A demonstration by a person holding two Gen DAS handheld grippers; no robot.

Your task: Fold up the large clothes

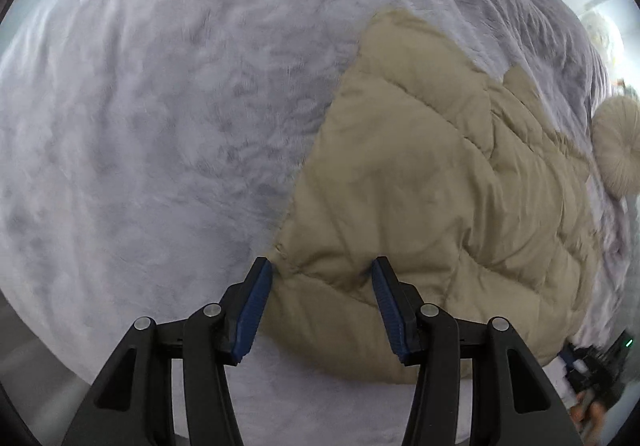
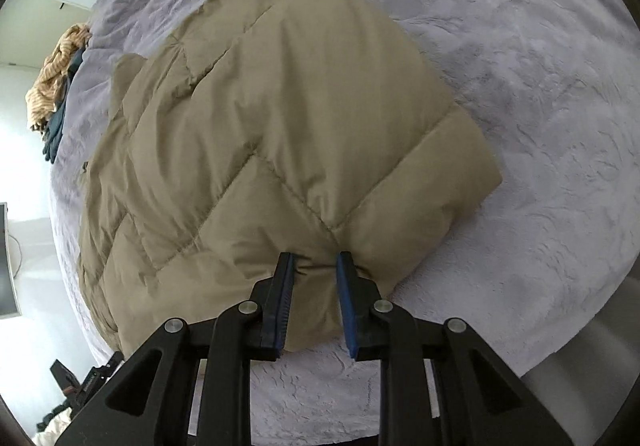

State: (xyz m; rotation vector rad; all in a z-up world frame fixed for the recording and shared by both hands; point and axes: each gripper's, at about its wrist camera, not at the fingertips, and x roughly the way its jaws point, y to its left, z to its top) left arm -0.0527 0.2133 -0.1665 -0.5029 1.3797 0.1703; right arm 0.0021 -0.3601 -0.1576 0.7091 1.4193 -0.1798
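A tan quilted puffer jacket (image 1: 432, 182) lies folded on a lavender plush blanket (image 1: 160, 126). My left gripper (image 1: 322, 272) is open, its blue-padded fingers straddling the jacket's near left corner. In the right wrist view the same jacket (image 2: 280, 126) fills the middle. My right gripper (image 2: 314, 264) is partly closed, its fingers pinching a fold of the jacket's near edge. The right gripper also shows at the lower right of the left wrist view (image 1: 596, 370).
The lavender blanket (image 2: 540, 126) covers the bed on all sides. A round cream pillow (image 1: 616, 142) lies at the right edge. A pile of patterned and dark clothes (image 2: 60, 78) sits at the bed's far left edge. A monitor (image 2: 6, 258) stands off the bed.
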